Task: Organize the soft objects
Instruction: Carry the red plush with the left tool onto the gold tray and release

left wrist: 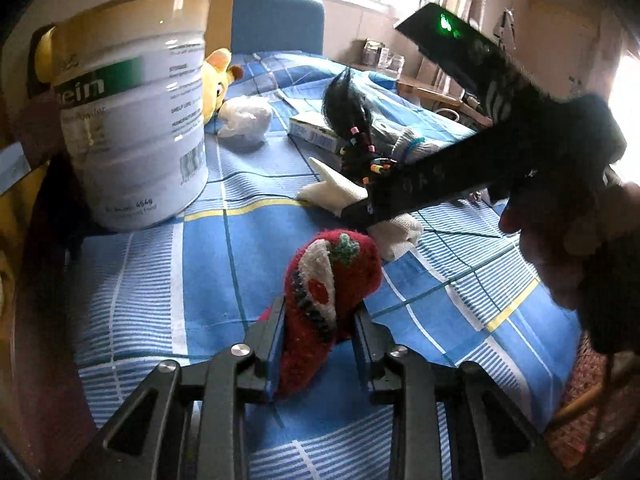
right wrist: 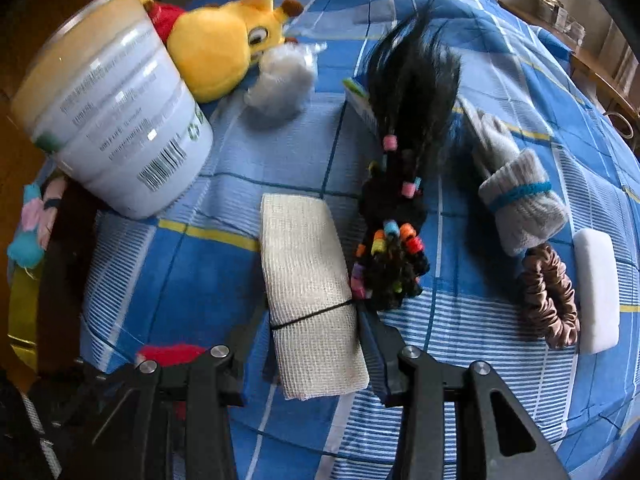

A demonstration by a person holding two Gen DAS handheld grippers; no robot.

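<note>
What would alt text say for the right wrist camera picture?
The right gripper is closed on a folded white gauze cloth lying on a blue checked bedspread. Around it lie a black beaded hairpiece, rolled grey gloves, a brown scrunchie, a yellow plush toy and a large tin.

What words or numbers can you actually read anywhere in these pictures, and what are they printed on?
"ein": large white letters on the green band of the tin can, the start of the word cut off.
"Powder": faint grey word just below that band.
"454g": near the can's base, blurred, so not certain.
Can's side paragraphs and barcode digits: too small and blurred to read.
Small box: print unreadable.
</note>
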